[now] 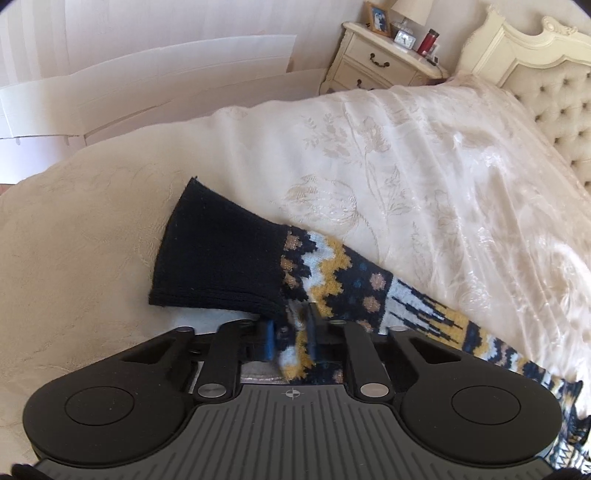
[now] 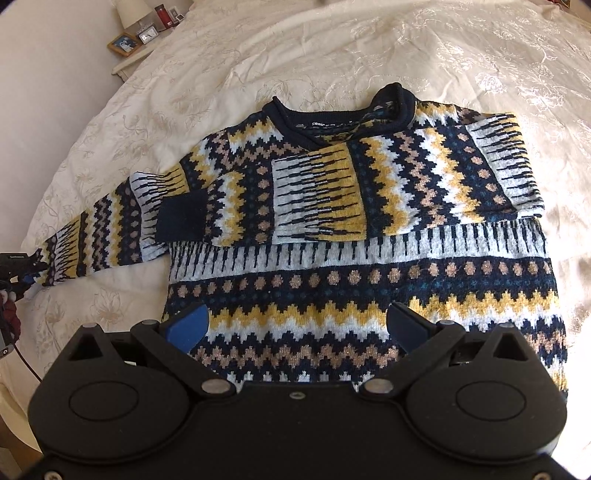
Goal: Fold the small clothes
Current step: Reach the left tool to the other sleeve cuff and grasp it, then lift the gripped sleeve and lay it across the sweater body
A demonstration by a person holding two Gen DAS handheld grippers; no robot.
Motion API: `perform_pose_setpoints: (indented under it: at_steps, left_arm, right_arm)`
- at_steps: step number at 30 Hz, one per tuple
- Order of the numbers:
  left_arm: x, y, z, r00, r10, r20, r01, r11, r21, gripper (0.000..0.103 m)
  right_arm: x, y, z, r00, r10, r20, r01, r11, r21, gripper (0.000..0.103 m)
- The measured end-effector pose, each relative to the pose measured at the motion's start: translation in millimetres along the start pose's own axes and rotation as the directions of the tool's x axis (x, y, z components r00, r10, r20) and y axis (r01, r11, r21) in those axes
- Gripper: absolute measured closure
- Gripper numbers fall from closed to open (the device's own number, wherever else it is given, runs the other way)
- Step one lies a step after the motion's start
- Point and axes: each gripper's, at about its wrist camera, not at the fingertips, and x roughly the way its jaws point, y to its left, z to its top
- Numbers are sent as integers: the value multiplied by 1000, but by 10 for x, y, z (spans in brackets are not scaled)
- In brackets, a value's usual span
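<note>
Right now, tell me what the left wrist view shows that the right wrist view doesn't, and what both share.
Only the left wrist view shows the left gripper shut on the patterned sleeve near its dark cuff, plus the tufted headboard and the nightstand drawers.

Only the right wrist view shows the whole sweater: its collar, one sleeve already folded across the chest, and the right gripper open over the hem.

Both share the cream bedspread, the photo frame and the red bottle.

a cream floral bedspread (image 1: 424,177), a tufted headboard (image 1: 554,99), and a nightstand (image 1: 380,59) bearing lamp, clock and photo frame.
</note>
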Motion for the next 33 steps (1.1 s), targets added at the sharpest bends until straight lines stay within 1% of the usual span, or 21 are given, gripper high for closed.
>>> perform_pose_setpoints:
  at_steps: [2, 4, 6, 10, 12, 14, 16, 18, 22, 25, 26, 28, 30, 33]
  left_arm:
    - [-143, -57, -12, 998, 18, 57, -19, 1000, 13, 98]
    - [-310, -149, -16, 996, -4, 88, 1, 999, 35, 98]
    - [-518, -305, -16, 992, -37, 123, 27, 996, 82, 98]
    - [-1005, -687, -75, 977, -109, 182, 74, 980, 186, 98]
    - [-1261, -886, -119, 967, -155, 204, 107, 968, 225, 98]
    - [-1501, -1119, -175, 953, -206, 223, 145, 954, 263, 98]
    - [-1693, -1362, -242, 936, -264, 234, 186, 933, 307, 98]
    - [-1853, -1601, -320, 922, -302, 241, 209, 914, 347, 98]
    - [-2059, -2154, -551, 887, -403, 227, 280, 859, 429, 98]
    - [-2057, -2600, -794, 866, -463, 191, 323, 808, 492, 98]
    - [-2025, -2760, -905, 861, -480, 170, 340, 790, 509, 98]
    - [-1970, -3029, -1099, 858, -498, 128, 370, 771, 519, 98]
    - [-1848, -3328, -1329, 848, -524, 76, 413, 745, 523, 98]
    - [-1673, -3739, -1685, 844, -536, 5, 449, 711, 541, 98]
  right_arm:
    - [15, -11, 8, 1000, 8, -5, -8, 1000, 0, 1]
    - [32, -17, 17, 1000, 17, -9, -17, 1000, -6, 1]
    - [56, -13, 29, 1000, 28, -13, -28, 999, -18, 1]
    - [82, -32, 48, 998, 61, -23, -62, 997, -44, 1]
    - [72, -60, 55, 997, 78, -22, -79, 996, -51, 1]
    - [49, -114, 63, 996, 92, -19, -93, 994, -53, 1]
    - [8, -195, 74, 995, 104, -14, -104, 993, -53, 1]
    - [-35, -285, 80, 994, 109, -8, -110, 993, -51, 1]
    - [-149, -564, 93, 994, 111, 6, -111, 993, -31, 1]
    - [-218, -775, 98, 995, 103, 15, -103, 995, -12, 1]
    - [-242, -862, 100, 995, 99, 17, -99, 995, -4, 1]
    - [-282, -997, 96, 995, 93, 21, -93, 996, 9, 1]
    - [-329, -1150, 82, 996, 87, 26, -87, 996, 24, 1]
    - [-379, -1321, 66, 996, 77, 32, -78, 996, 42, 1]
